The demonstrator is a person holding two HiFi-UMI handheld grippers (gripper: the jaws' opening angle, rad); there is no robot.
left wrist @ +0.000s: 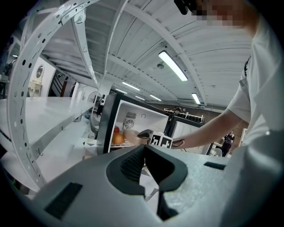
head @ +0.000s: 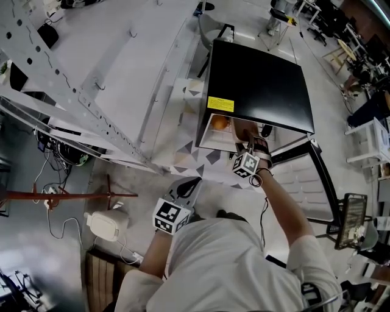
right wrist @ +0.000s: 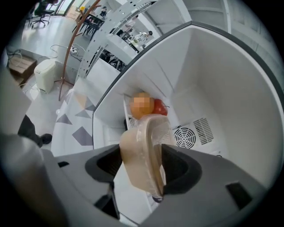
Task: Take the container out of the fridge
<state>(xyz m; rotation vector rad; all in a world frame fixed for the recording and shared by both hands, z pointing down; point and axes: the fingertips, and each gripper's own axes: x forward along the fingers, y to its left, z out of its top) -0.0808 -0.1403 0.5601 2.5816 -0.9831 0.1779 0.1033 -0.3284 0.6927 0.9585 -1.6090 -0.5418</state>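
Beige container [right wrist: 140, 146] on edge, tight between right tool [right wrist: 142, 165] pads, long axis toward fridge [right wrist: 217, 84] back.

**An open lab or workshop hall**

The small fridge [head: 256, 85] in front of me is black, with a yellow label [head: 220, 105], and it stands low on a patch of floor with grey triangles [head: 210, 157], not among kitchen furniture. To my left is a big frame of white perforated metal bars [head: 73, 91] with loose cables [head: 55, 164] and a power strip under it. A white appliance [head: 106, 224] sits on the pale hard floor. Further away I see desks with rolling office chairs [head: 320, 18]. The high ribbed ceiling carries long strip lights [left wrist: 173, 65], and another person [left wrist: 230, 138] stands far at the back.
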